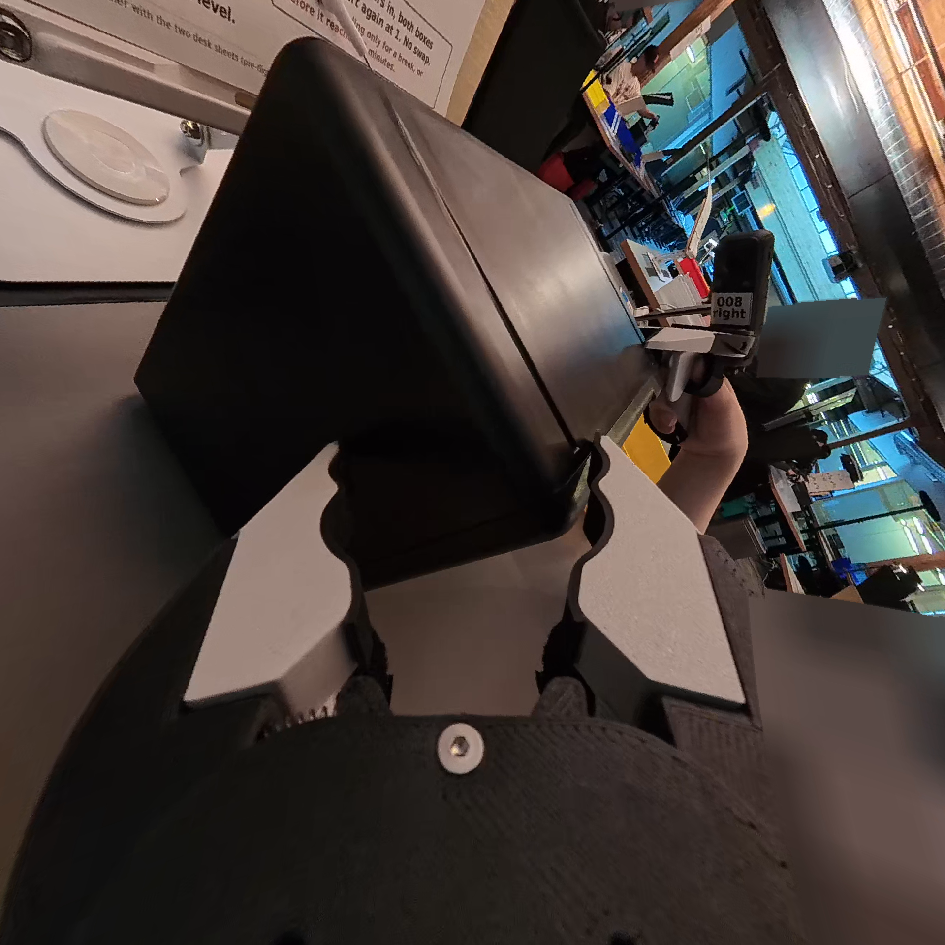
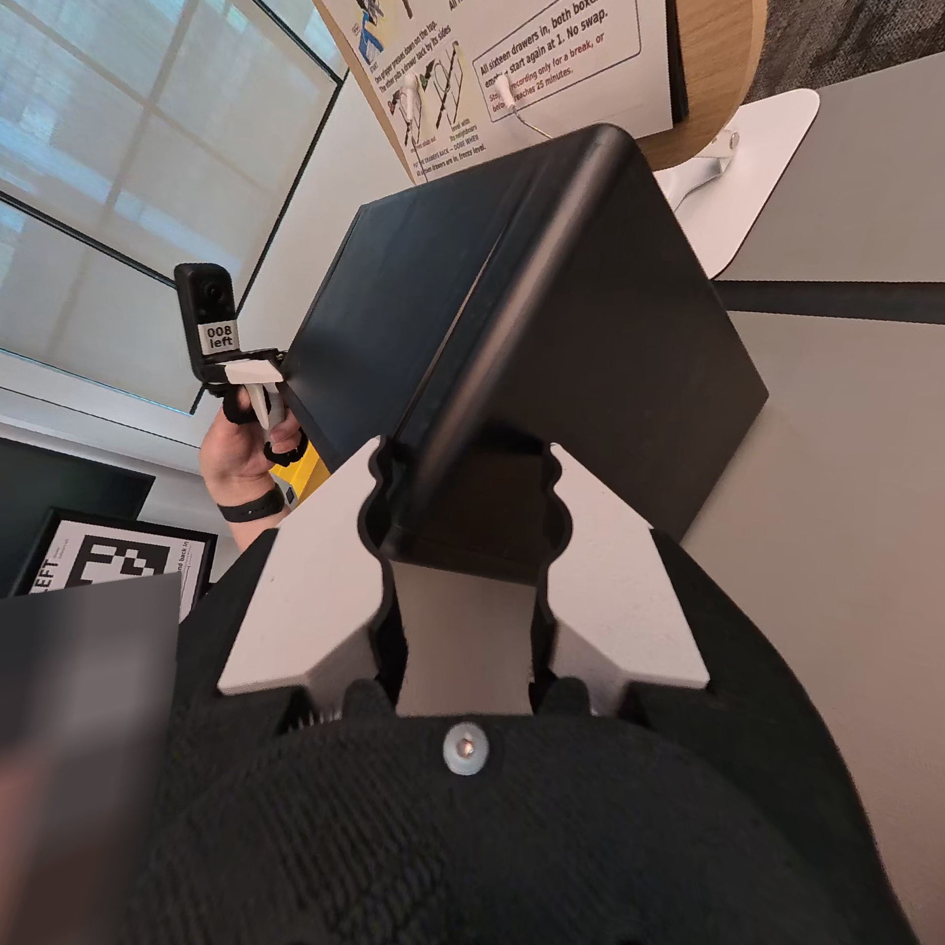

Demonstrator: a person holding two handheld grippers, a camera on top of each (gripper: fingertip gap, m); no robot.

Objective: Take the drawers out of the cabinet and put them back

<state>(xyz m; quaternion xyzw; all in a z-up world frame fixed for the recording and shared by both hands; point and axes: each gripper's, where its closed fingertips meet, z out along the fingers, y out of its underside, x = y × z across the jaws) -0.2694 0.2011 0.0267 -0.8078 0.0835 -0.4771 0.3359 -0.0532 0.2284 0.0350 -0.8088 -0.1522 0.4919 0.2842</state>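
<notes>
A black box-shaped cabinet [image 1: 358, 255] stands on the grey table [image 1: 76, 434], and no drawer fronts show from either view. My left gripper [image 1: 463, 455] is clamped across one end of it, with a finger on each side of the near corner. My right gripper [image 2: 468, 450] is clamped the same way across the opposite end of the cabinet [image 2: 588, 307]. Each gripper also shows far off in the other's view, the right gripper [image 1: 680, 353] and the left gripper [image 2: 255, 378], both at the cabinet's edge and held by a hand. A yellow object [image 2: 301, 470] peeks out beneath the cabinet.
A white instruction sheet on a wooden board [image 2: 511, 66] stands behind the cabinet. A white stand base [image 2: 741, 169] lies on the table [image 2: 844, 460] beside it. A framed black-and-white marker card [image 2: 117, 562] sits at the left. The yellow object also shows in the left wrist view [image 1: 644, 450].
</notes>
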